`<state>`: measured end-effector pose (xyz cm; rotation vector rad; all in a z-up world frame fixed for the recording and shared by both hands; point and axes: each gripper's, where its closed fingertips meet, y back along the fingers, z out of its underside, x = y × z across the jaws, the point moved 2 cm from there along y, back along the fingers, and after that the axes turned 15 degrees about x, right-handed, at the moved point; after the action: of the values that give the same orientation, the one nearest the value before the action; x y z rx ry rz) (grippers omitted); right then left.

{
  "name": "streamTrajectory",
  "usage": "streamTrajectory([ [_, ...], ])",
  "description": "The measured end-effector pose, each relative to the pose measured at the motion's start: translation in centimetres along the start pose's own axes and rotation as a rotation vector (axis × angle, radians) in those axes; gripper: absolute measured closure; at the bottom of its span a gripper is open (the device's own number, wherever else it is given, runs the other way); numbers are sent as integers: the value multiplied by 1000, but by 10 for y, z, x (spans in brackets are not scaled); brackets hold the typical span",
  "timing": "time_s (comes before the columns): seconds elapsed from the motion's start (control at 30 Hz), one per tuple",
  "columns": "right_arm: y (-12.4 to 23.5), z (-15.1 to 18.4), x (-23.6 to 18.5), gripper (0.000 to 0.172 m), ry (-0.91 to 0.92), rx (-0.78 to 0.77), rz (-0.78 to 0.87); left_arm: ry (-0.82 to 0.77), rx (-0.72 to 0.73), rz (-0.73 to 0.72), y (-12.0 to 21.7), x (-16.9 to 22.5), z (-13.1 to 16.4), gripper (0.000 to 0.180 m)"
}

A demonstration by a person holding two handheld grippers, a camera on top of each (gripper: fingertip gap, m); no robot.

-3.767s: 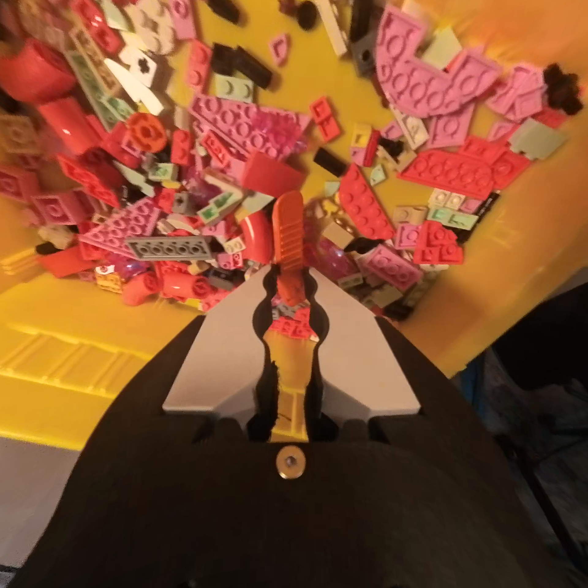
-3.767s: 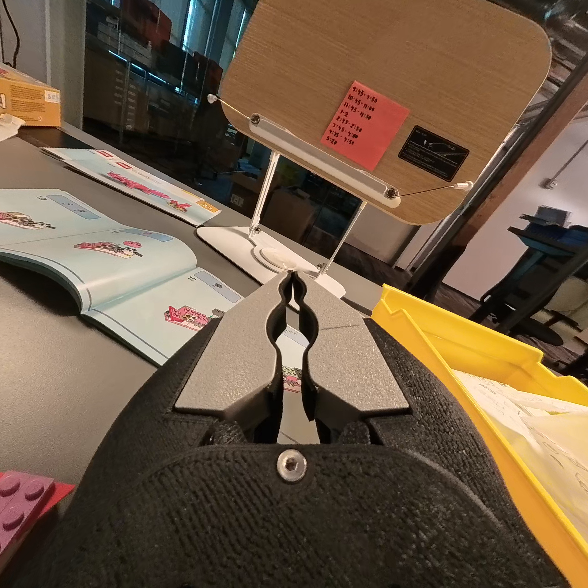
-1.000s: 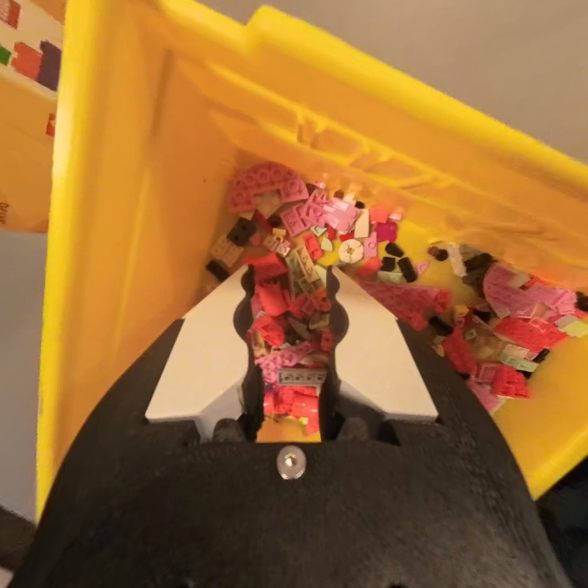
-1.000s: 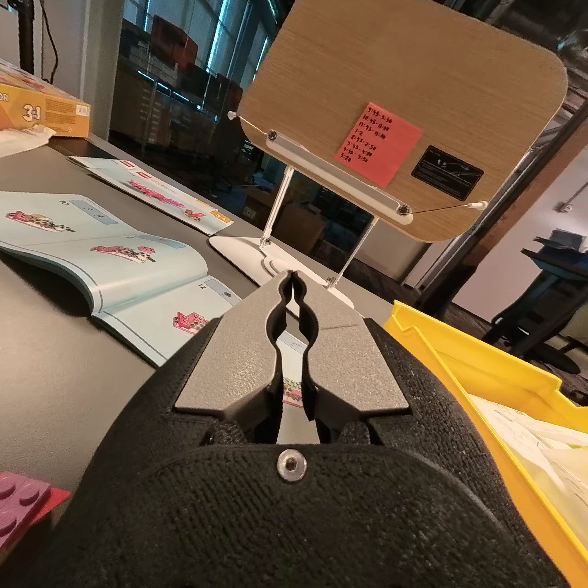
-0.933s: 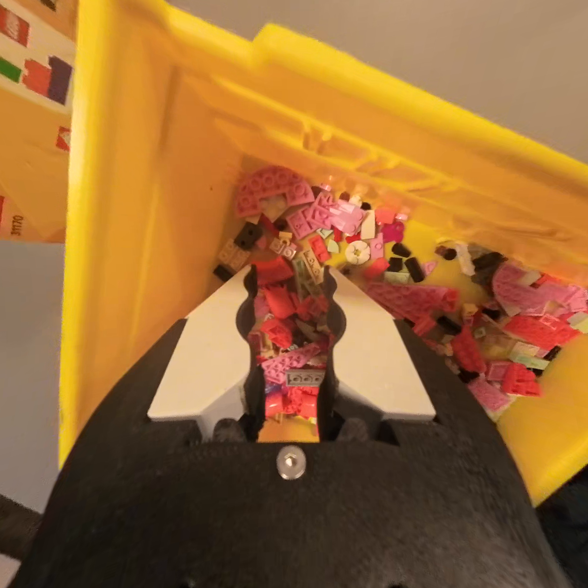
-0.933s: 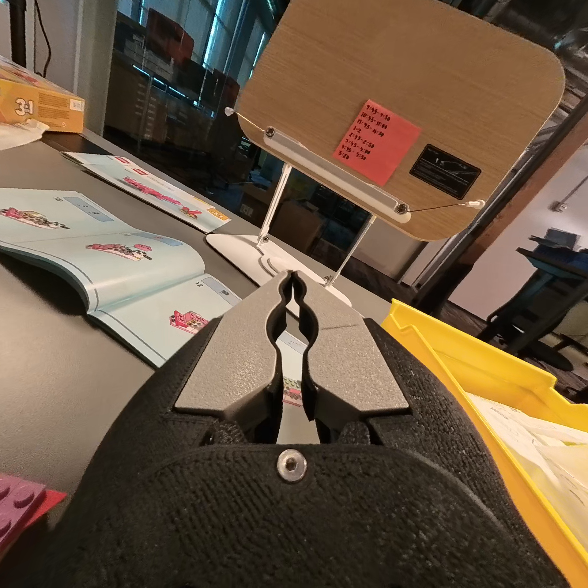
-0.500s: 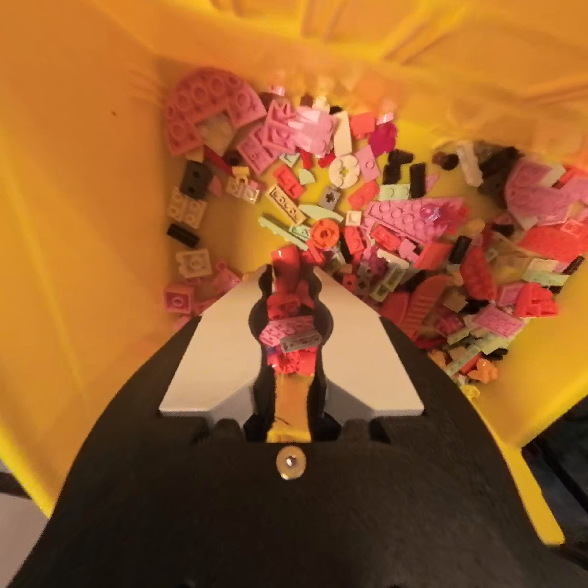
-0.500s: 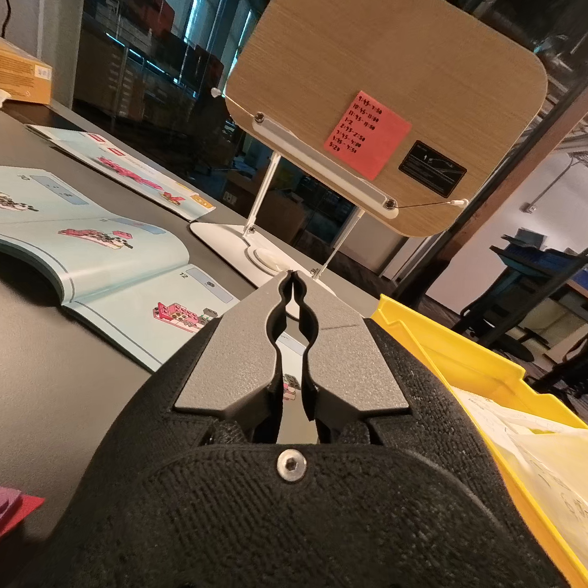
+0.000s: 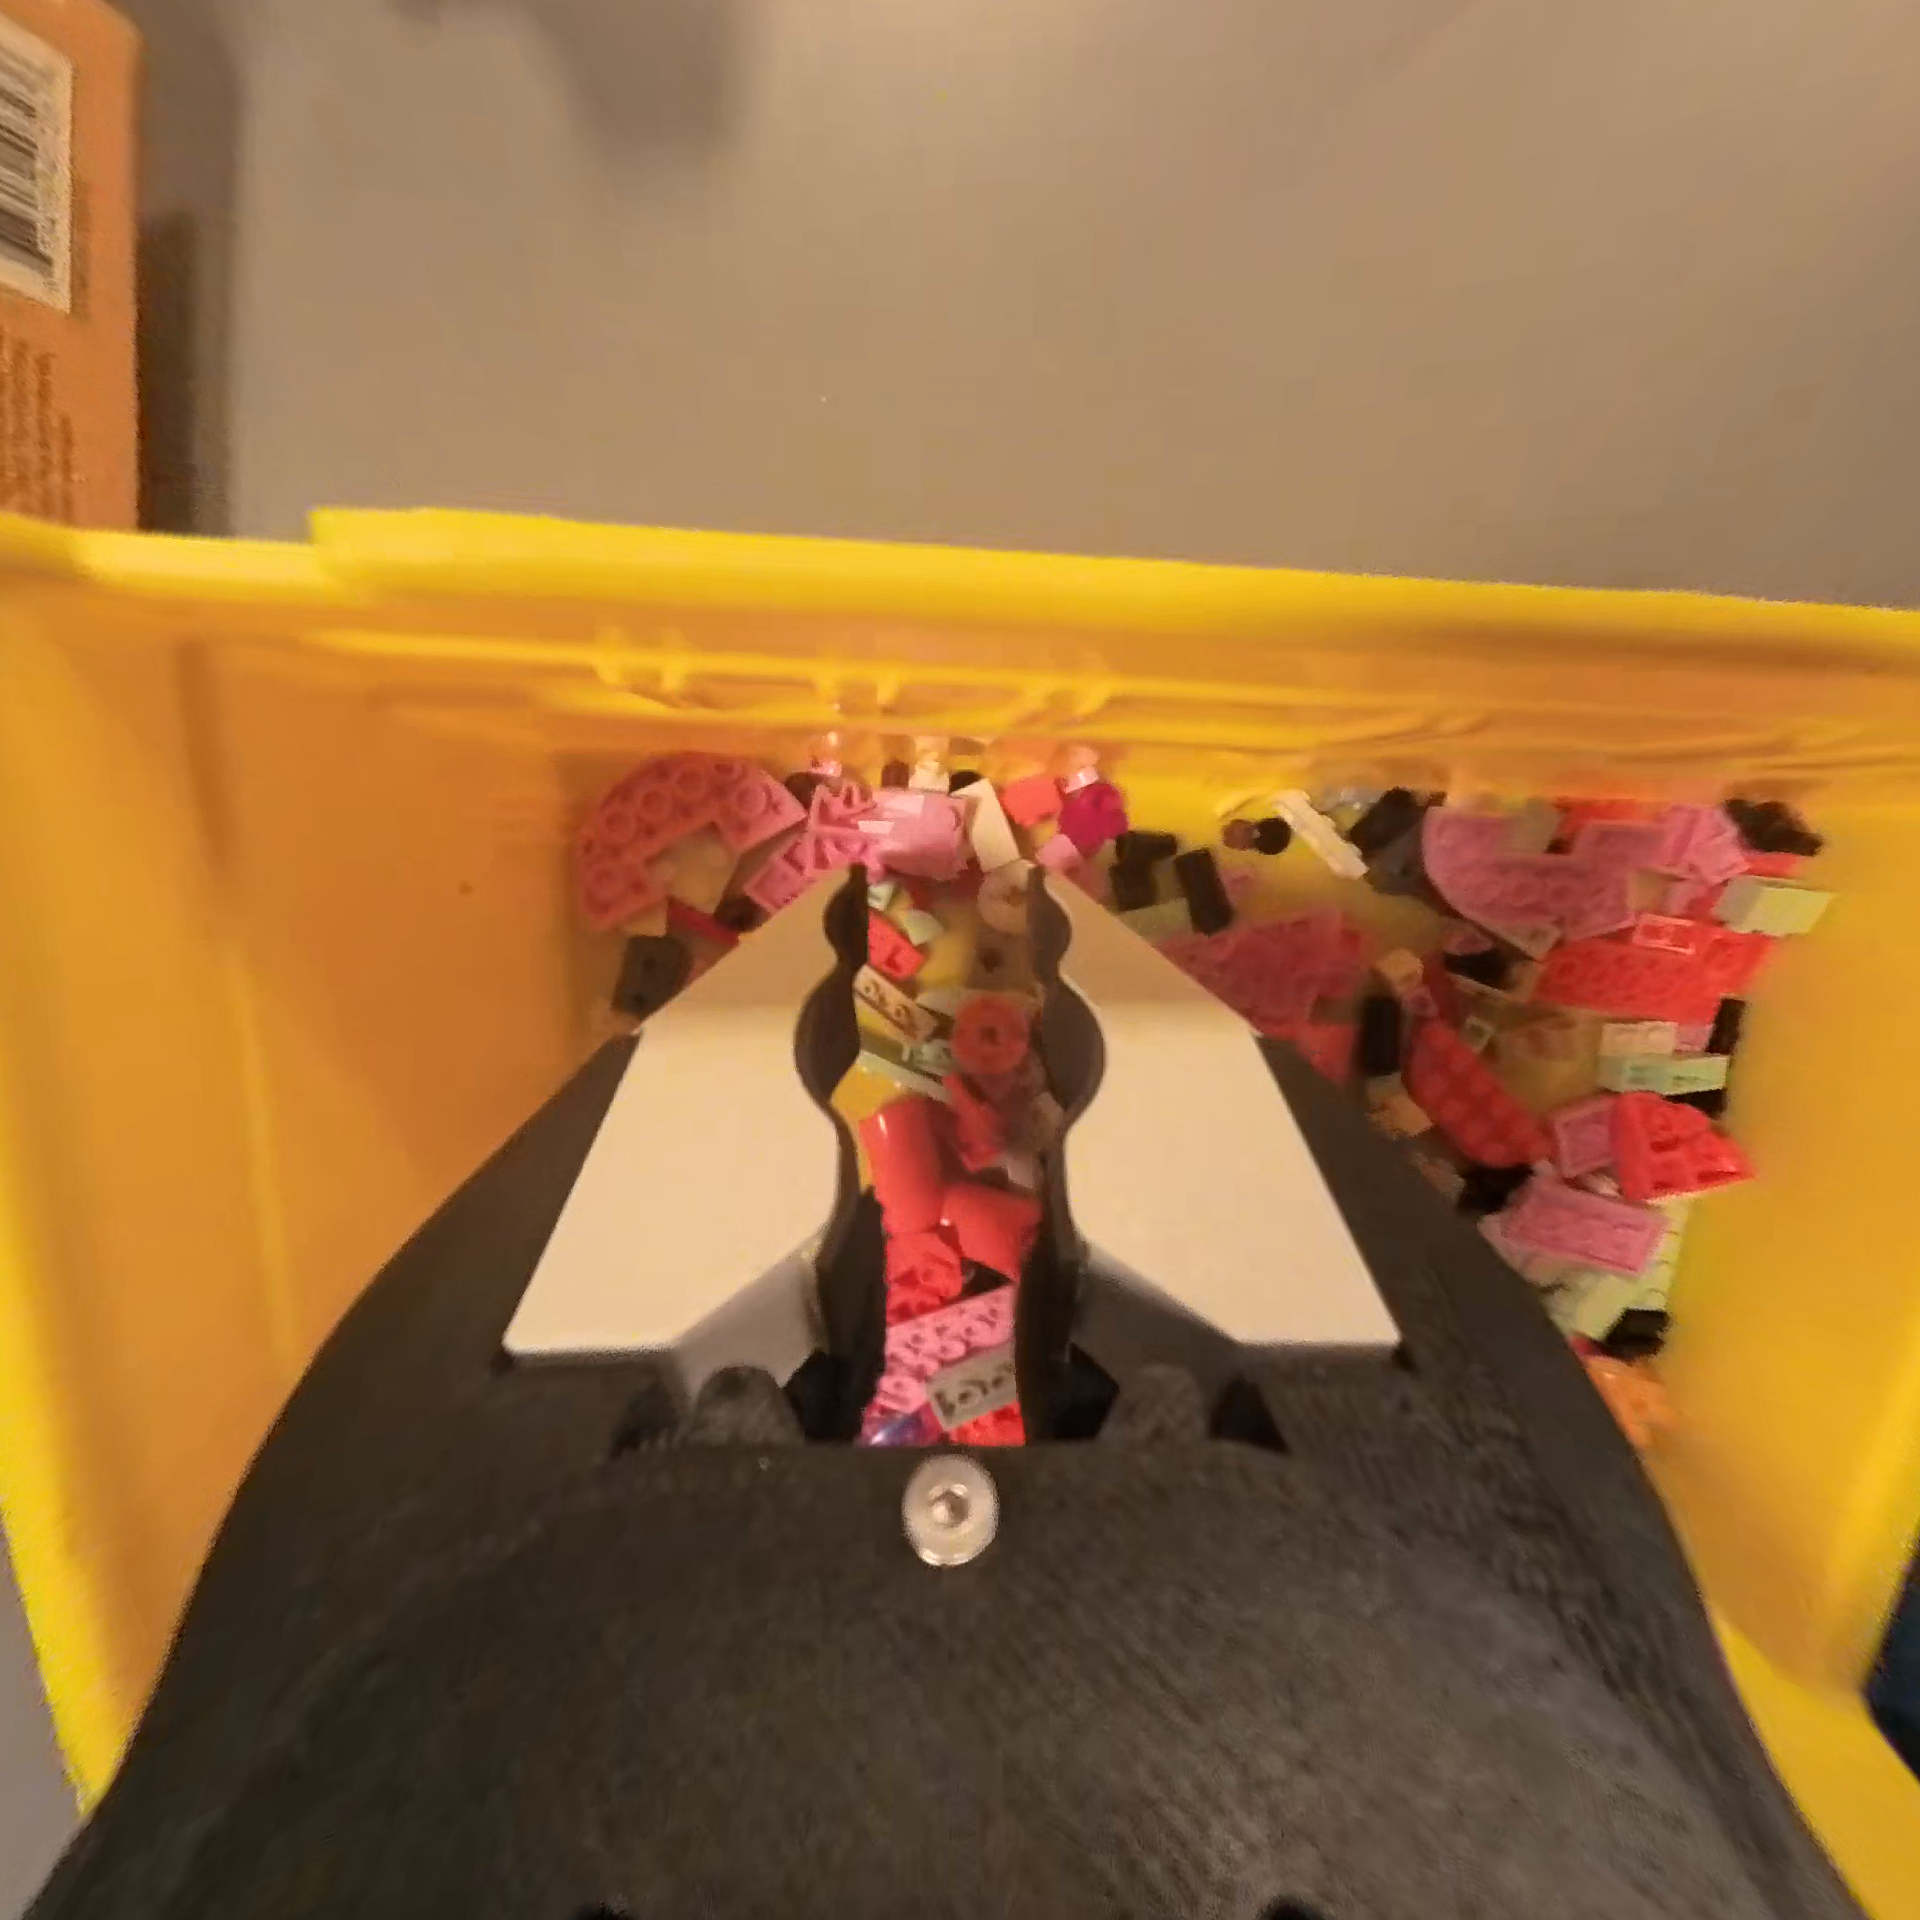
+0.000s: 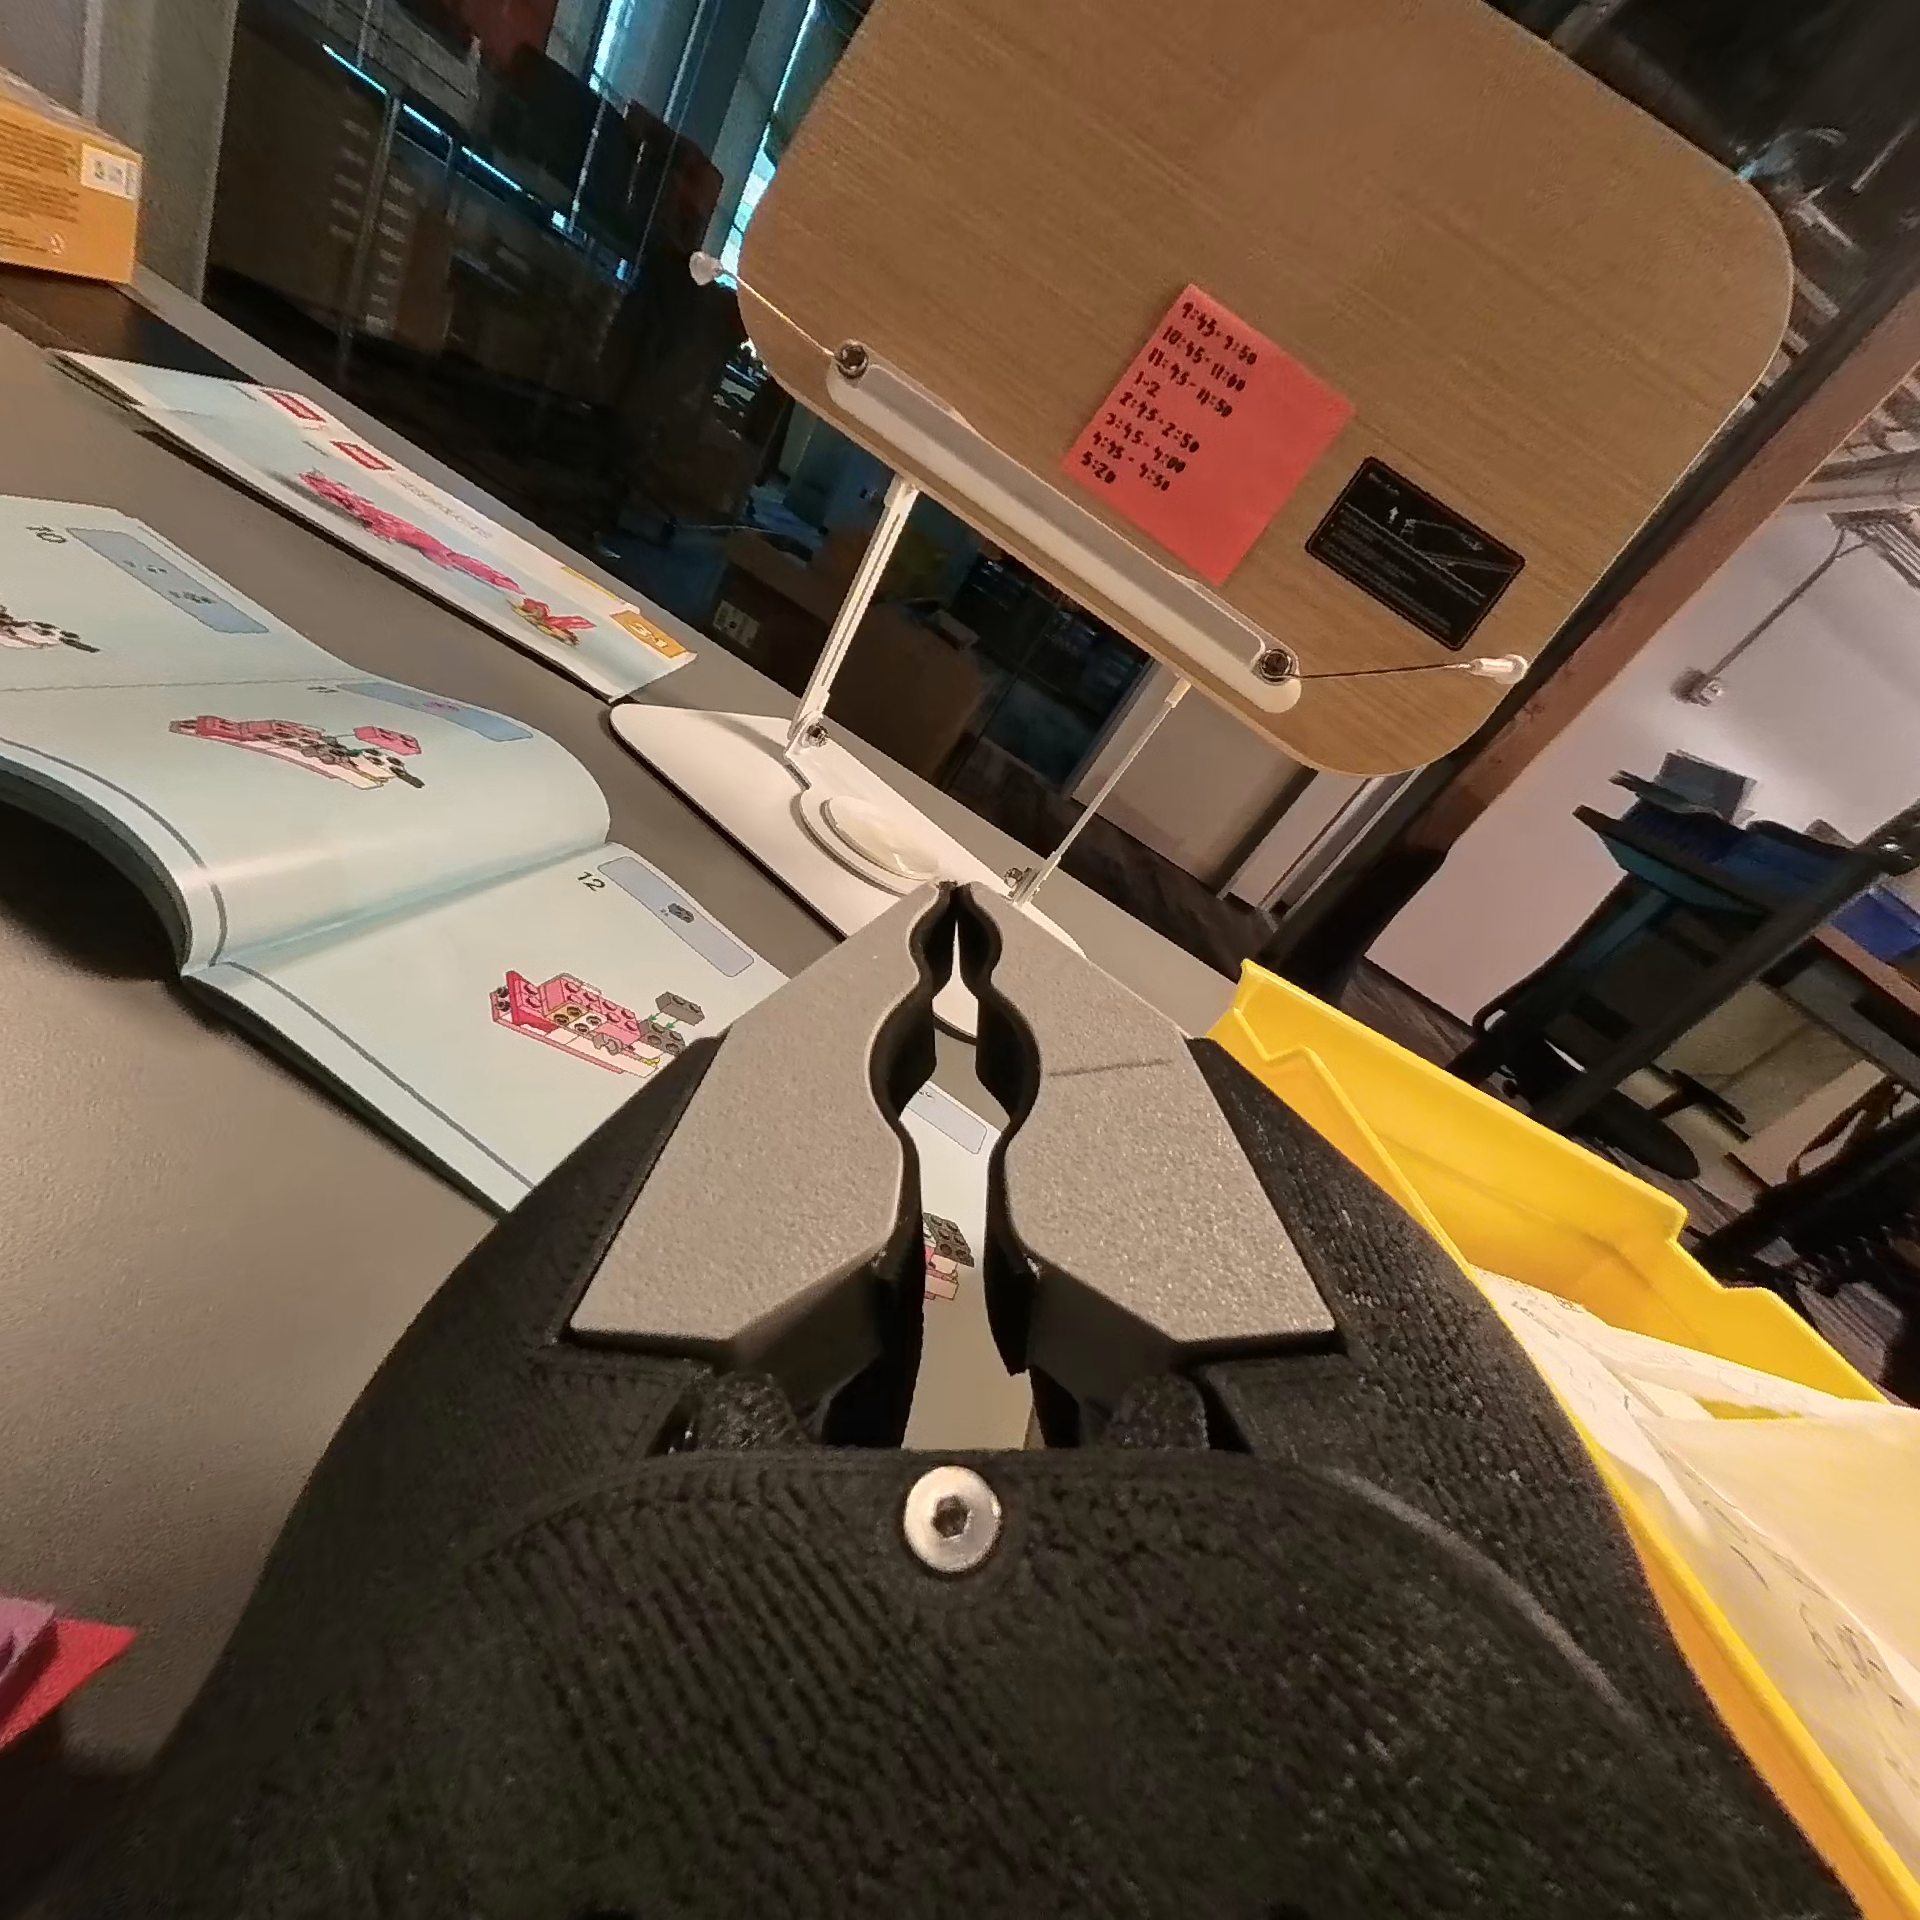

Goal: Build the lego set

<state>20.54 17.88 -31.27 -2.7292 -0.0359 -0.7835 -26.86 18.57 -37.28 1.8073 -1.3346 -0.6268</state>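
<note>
Hovering over the brick pile, your left gripper (image 9: 943,883) has its jaws parted a little, with nothing between the pads; the pieces seen through the gap lie below in the yellow bin (image 9: 260,935). If you mean to take one, settle on a single piece first: the red round plate (image 9: 987,1039) sits just below the gap, among red curved bricks (image 9: 914,1164) nearer the gripper's base. Come down with the tips straddling that piece alone, and close only once both pads flank it, since the neighbours are tightly heaped and could be pinched along with it.

Your right gripper (image 10: 954,891) is closed on nothing, tips meeting, above the tabletop (image 10: 208,1247). The open instruction booklet (image 10: 364,883) lies to its left, the book stand (image 10: 1247,364) ahead, a second yellow bin (image 10: 1455,1195) to its right.

The left view is blurred, so small pieces are hard to identify. The bin floor under the gripper body is hidden.
</note>
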Motion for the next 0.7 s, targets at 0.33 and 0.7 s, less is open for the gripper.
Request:
streamTrajectory([
  [0.33,0,0,0,172,6,-2,2,86,-73,-237,5,-34,20,150],
  [0.7,0,-1,0,172,-2,4,0,158,-166,-54,48,24,45,108],
])
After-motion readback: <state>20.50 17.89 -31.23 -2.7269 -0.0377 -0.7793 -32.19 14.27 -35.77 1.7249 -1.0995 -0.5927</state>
